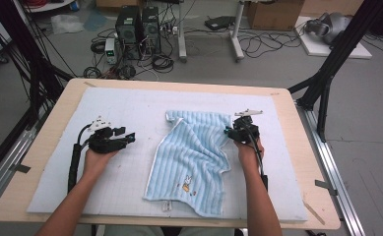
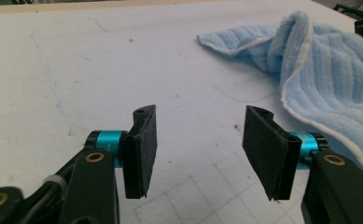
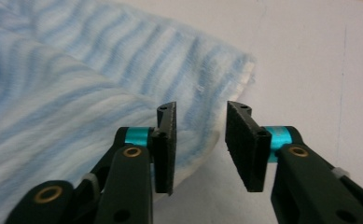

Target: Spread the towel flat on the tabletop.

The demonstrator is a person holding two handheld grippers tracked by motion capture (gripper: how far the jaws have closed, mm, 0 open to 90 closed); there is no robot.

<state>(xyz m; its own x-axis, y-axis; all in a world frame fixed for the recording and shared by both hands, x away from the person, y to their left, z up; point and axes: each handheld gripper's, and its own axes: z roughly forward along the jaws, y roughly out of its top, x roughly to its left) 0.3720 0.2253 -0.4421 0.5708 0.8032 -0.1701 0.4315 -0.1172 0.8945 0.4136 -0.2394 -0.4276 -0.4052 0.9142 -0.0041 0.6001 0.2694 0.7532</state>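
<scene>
On the white mat of the worktop [image 1: 130,105] lies the blue striped towel [image 1: 191,157], rumpled, between my tongs. My left tongs [image 2: 198,154] stand wide open, apart from it; my right tongs [image 3: 200,144] are open at its edge.

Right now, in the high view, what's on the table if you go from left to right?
left gripper → blue towel → right gripper, all lying over the white mat on the table.
</scene>
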